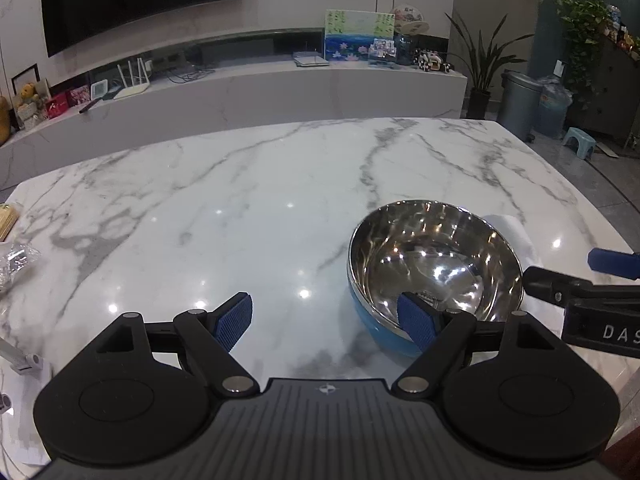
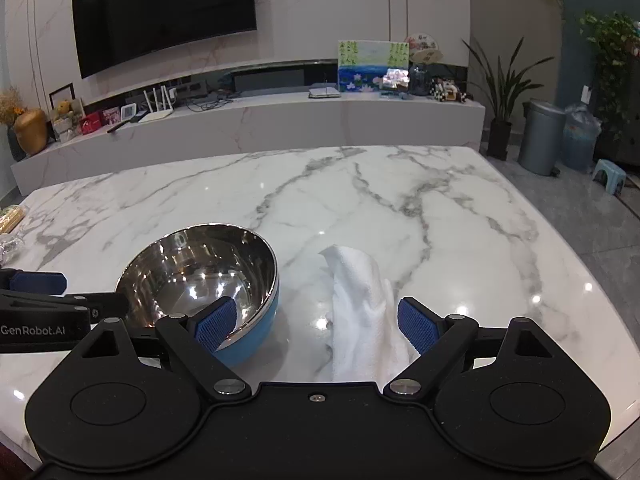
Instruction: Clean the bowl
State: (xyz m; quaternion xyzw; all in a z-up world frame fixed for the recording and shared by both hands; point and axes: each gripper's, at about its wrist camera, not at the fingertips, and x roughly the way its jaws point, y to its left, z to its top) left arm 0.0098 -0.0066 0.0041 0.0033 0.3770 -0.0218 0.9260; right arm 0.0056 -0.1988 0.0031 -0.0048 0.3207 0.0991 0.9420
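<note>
Table (image 2: 400, 200): one, white marble, glossy. Risk, judged: a smooth top gives the bowl little hold; a push on its wall could send it skating or tip it.

Bowl (image 2: 200, 276): one, steel inside, blue outside, upright on the table near the front edge, left of the cloth and just beside it. Inside looks shiny and empty; whether any dirt is left cannot be told. Risk, judged: wiped with one gripper alone, it may spin or rock.

Cloth (image 2: 360, 312): one, white, crumpled, lying loose on the table. Risk, judged: a shallow pinch may catch only a fold and let it slip free, or drag it against the bowl.

Grippers: two.
- Right gripper (image 2: 316, 322): jaws spread wide, holding nothing. The cloth lies between them, nearer the right pad, and no pad presses on it.
- Left gripper (image 1: 324, 318): jaws spread wide, holding nothing. Its right finger (image 1: 416, 320) shows in front of the bowl's near rim; contact cannot be told. Risk, judged: closing from here could nudge the rim rather than clamp it.
</note>
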